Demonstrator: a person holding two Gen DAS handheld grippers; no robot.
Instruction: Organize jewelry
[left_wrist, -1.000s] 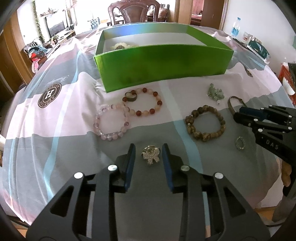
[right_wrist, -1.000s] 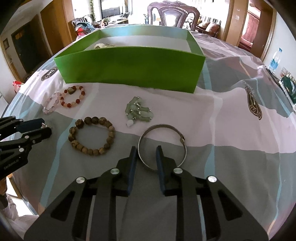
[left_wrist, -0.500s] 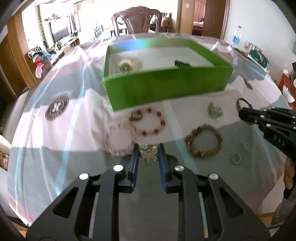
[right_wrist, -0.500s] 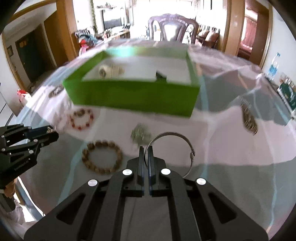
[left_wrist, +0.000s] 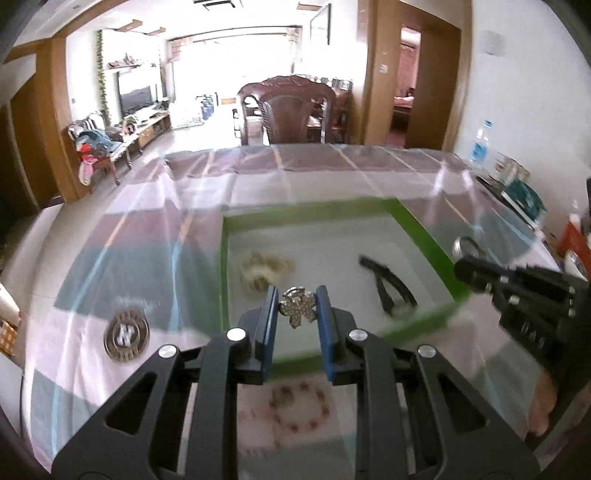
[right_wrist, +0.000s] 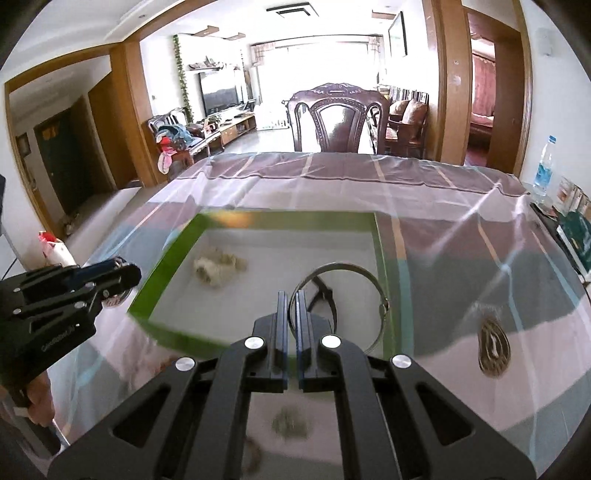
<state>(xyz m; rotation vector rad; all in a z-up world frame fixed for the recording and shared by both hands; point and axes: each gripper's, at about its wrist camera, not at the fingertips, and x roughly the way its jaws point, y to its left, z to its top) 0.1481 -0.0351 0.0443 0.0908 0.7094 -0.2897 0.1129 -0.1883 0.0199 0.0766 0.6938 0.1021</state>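
My left gripper (left_wrist: 296, 303) is shut on a sparkly flower brooch (left_wrist: 297, 310) and holds it in the air above the near edge of the green box (left_wrist: 432, 243). My right gripper (right_wrist: 292, 308) is shut on a silver bangle (right_wrist: 369, 280) and holds it above the same green box (right_wrist: 162, 266). Inside the box lie a pale beaded piece (left_wrist: 264, 269) and a black hair clip (left_wrist: 388, 284). The right gripper also shows at the right of the left wrist view (left_wrist: 461, 266); the left gripper shows at the left of the right wrist view (right_wrist: 125, 275).
A red bead bracelet (left_wrist: 299, 410) lies on the cloth below my left gripper. A green stone cluster (right_wrist: 290, 424) lies on the cloth below my right gripper. A wooden chair (right_wrist: 338, 125) stands behind the table. A water bottle (right_wrist: 545, 166) stands at the far right.
Both grippers closed on their pieces, lifted them off the cloth and moved forward over the green box.
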